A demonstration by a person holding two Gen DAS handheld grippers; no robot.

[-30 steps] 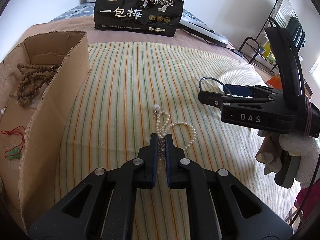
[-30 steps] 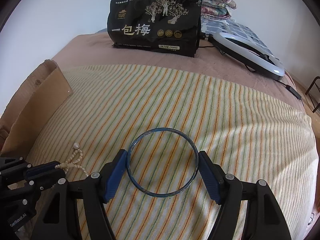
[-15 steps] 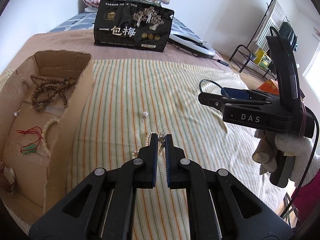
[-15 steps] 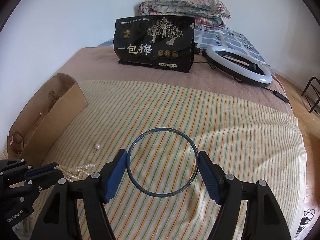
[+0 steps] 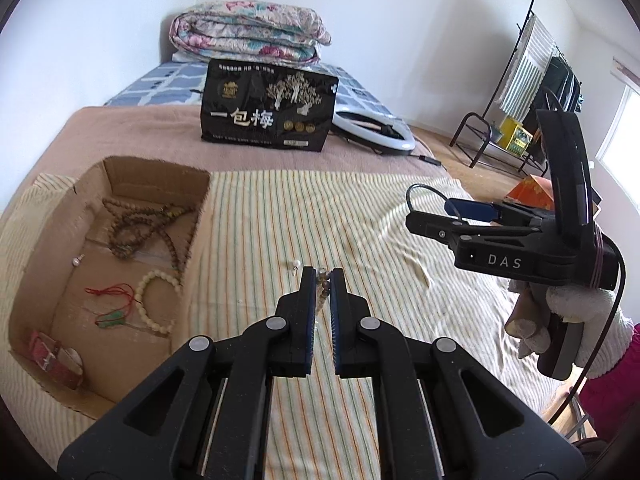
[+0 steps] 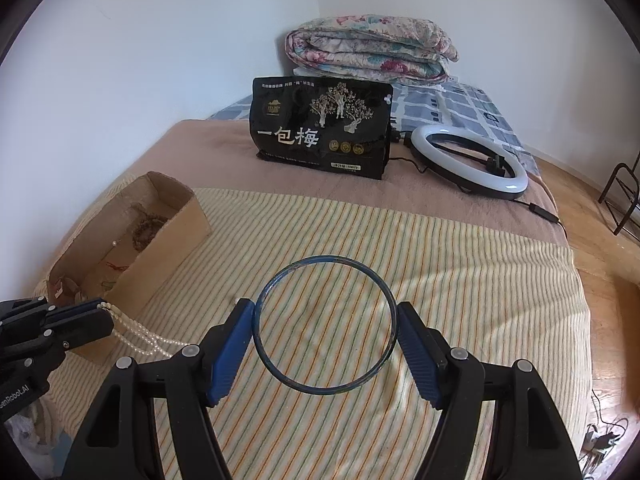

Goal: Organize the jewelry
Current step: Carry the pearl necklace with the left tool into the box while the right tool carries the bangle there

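My left gripper is shut on a pearl necklace, held above the striped cloth; the strand hangs from its tips in the right wrist view, where the gripper shows at the left. My right gripper is shut on a blue bangle, clamped across its width above the cloth; it also shows at the right of the left wrist view. A cardboard box at the left holds brown beads, a cream bracelet, a red cord and a red strap.
A loose pearl earring lies on the striped cloth. A black snack bag, ring light and folded quilt stand at the bed's far end. A clothes rack stands on the floor at the right.
Both grippers have risen well above the bed. The pearl necklace came up off the cloth in the left gripper, leaving the earring behind. The bangle stays clamped in the right gripper.
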